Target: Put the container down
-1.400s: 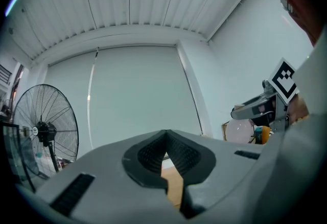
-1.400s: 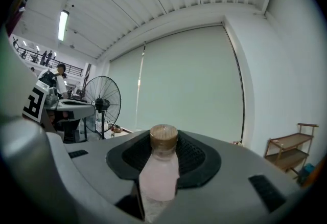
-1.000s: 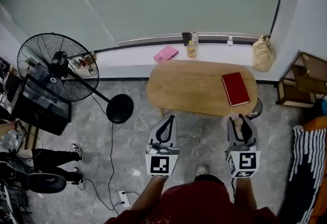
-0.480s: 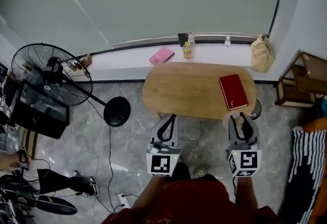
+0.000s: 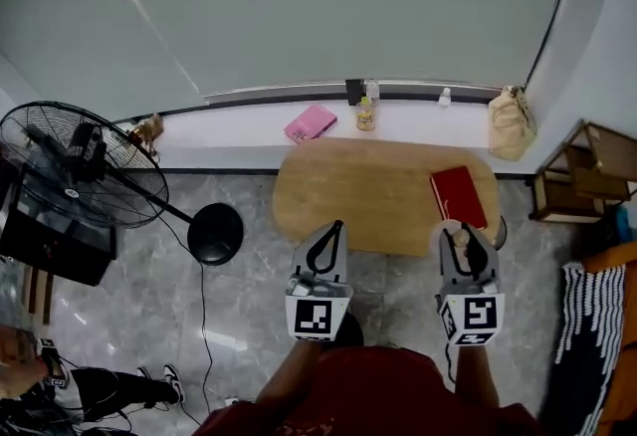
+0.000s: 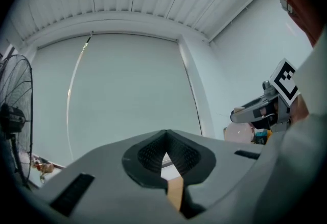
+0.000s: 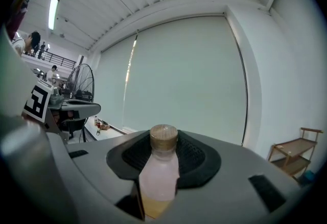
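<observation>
Holding entry: right gripper (image 5: 466, 247), jaws partly apart and clamped on a small translucent pale-pink plastic bottle with a tan cap (image 7: 159, 172), which we carry upright in the air. Left gripper (image 5: 331, 237): jaws closed together, nothing in them. Beyond: oval light-wood table (image 5: 368, 190), with a red hardcover book (image 5: 459, 195) on its right end. Change against a second ago: both gripper tips now overlap the table's near edge in the head view, where before they showed over floor. We judge the set-down close, not yet begun.
</observation>
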Available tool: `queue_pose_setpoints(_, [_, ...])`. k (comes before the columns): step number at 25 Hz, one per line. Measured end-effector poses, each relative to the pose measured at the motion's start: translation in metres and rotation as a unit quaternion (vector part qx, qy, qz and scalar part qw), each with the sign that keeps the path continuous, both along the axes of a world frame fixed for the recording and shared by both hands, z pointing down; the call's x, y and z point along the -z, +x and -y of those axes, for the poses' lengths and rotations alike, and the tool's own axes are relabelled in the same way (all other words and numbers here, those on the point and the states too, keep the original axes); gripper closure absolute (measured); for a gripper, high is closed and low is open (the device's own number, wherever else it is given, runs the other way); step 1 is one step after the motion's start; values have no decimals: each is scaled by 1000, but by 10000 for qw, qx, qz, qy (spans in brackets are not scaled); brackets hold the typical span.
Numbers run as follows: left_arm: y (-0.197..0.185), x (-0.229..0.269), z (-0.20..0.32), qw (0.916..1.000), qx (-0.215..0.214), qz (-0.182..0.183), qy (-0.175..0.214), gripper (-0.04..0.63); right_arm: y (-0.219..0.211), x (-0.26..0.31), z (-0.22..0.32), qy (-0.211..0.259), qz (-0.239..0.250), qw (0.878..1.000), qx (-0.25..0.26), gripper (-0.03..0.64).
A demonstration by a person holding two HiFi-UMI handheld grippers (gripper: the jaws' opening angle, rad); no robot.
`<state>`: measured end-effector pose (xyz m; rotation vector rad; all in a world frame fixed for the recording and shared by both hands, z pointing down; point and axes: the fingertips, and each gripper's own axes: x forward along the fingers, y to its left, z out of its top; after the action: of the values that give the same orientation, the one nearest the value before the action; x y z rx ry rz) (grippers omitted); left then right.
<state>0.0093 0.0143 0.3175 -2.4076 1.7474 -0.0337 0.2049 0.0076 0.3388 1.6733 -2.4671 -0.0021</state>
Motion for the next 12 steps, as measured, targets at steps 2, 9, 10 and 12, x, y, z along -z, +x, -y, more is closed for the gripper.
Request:
queue_pose_setpoints(2, [-21, 2, 16, 10000, 7, 26, 36, 591, -20, 4, 16, 32, -37, 10000, 5, 479])
queue_pose_setpoints(9, [-96, -1, 64, 10000, 82, -28, 30, 591, -89, 2, 66, -51, -149, 9999, -18, 479])
queue_pose_setpoints(10, [-106, -1, 71, 10000, 87, -17, 21, 591, -97, 2, 72, -69, -160, 9998, -24, 479])
queue_pose_setpoints(12, [-122, -2, 84, 9999, 94, -15, 44, 591, -113, 0, 84, -99, -186, 9998, -25, 479])
